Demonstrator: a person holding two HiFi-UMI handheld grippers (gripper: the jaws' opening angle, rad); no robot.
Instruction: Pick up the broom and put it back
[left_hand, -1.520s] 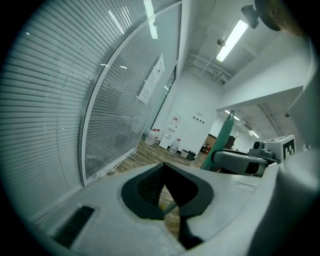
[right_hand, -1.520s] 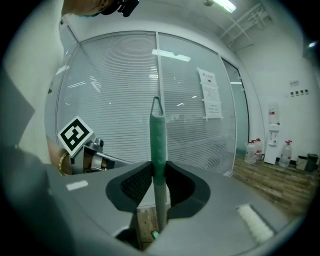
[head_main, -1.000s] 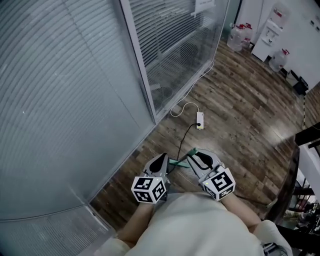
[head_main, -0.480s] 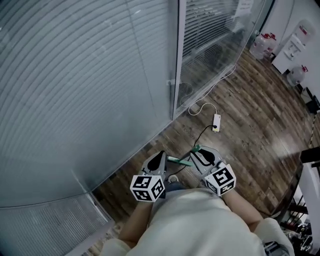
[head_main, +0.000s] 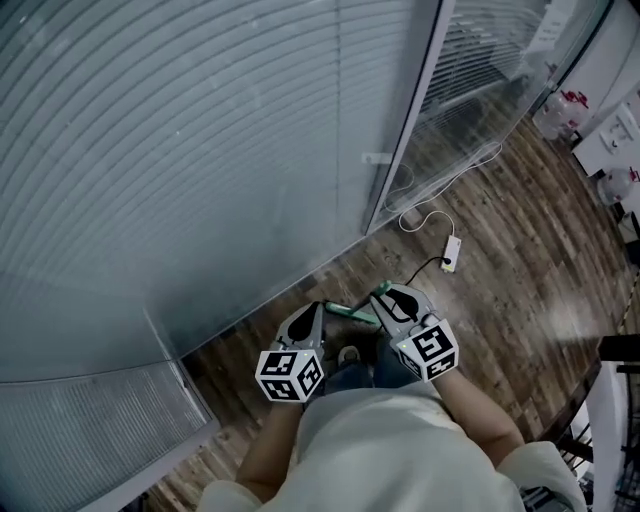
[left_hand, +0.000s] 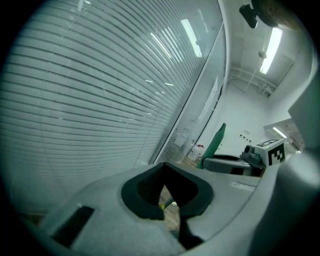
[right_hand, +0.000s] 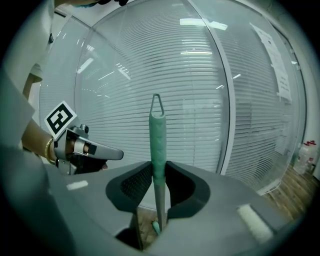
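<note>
The broom shows only as a thin green handle with a hanging loop at its top. It stands upright between the pads of my right gripper, which is shut on it. In the head view the handle runs from my right gripper leftward toward my left gripper. My left gripper has its jaws together with nothing between them, and it sits apart from the handle at its right. The broom head is hidden under my body.
A curved glass wall with blinds runs along the left, close ahead of both grippers, with a white frame post. A white power strip with cables lies on the wood floor. Water bottles stand far right.
Both grippers have moved together along the glass wall, closer to it; the frame post and power strip now lie further right. The right gripper's hold on the handle is unchanged.
</note>
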